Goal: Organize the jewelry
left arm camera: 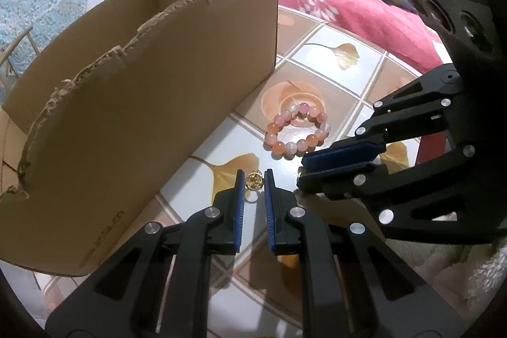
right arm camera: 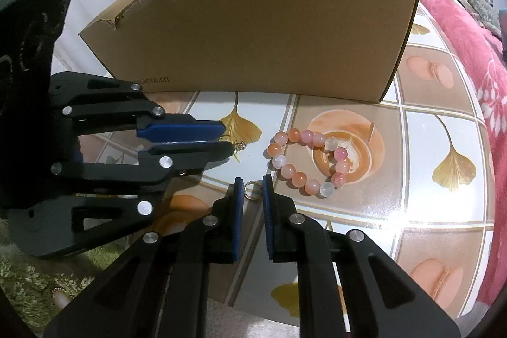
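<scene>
Between the blue-padded jaws of the left gripper, a small gold filigree ornament is clamped just above the tiled-pattern desk. Between the jaws of the right gripper, a thin silver ring is pinched at the tips, low over the desk. Just beyond both pairs of jaws, a bracelet of round pink, orange and white beads is seen lying flat on a coffee-cup picture. Further beyond the jaws, an open brown cardboard box with a torn upper edge is seen standing upright on the desk.
</scene>
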Action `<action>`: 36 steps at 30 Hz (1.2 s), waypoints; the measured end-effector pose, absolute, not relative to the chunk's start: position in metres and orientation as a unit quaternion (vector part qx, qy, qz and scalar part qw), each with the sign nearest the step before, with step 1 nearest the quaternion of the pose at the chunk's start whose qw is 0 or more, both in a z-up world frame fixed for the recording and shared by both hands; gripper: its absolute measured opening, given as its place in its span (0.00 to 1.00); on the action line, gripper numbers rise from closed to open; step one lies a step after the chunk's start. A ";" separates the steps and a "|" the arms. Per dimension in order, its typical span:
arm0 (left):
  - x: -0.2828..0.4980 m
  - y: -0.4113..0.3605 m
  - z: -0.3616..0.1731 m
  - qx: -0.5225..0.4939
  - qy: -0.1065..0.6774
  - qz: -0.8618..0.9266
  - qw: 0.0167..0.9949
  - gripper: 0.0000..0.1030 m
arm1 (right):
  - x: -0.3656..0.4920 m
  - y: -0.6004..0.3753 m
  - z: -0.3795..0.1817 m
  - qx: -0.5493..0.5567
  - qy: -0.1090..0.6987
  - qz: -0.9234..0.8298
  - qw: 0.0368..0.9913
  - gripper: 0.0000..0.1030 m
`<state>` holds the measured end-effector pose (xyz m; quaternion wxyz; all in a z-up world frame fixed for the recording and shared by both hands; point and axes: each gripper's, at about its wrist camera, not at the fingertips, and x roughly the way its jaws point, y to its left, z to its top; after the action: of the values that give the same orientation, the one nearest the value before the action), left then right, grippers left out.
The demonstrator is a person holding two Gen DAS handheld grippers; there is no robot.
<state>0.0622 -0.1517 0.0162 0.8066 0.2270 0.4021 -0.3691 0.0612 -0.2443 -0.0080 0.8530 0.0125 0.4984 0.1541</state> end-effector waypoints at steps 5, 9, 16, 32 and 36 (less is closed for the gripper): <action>0.059 -0.147 0.020 0.225 0.402 -0.360 0.811 0.11 | 0.061 -0.245 -0.008 0.015 0.498 0.152 0.853 0.12; 0.055 -0.137 0.025 0.219 0.400 -0.352 0.817 0.11 | 0.061 -0.245 -0.006 0.015 0.497 0.148 0.855 0.12; 0.047 -0.127 0.040 0.215 0.385 -0.343 0.829 0.11 | 0.054 -0.240 0.008 0.007 0.483 0.151 0.862 0.12; 0.055 -0.096 0.131 0.169 0.276 -0.321 0.890 0.11 | 0.061 -0.237 0.107 -0.002 0.363 0.191 0.912 0.12; 0.085 -0.089 0.137 0.148 0.281 -0.314 0.895 0.11 | 0.094 -0.239 0.130 0.006 0.341 0.213 0.916 0.12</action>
<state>0.0845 -0.0890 0.1375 0.8946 0.1477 0.2814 -0.3140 0.0943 -0.2392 0.1296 0.9157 0.0058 0.3408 0.2128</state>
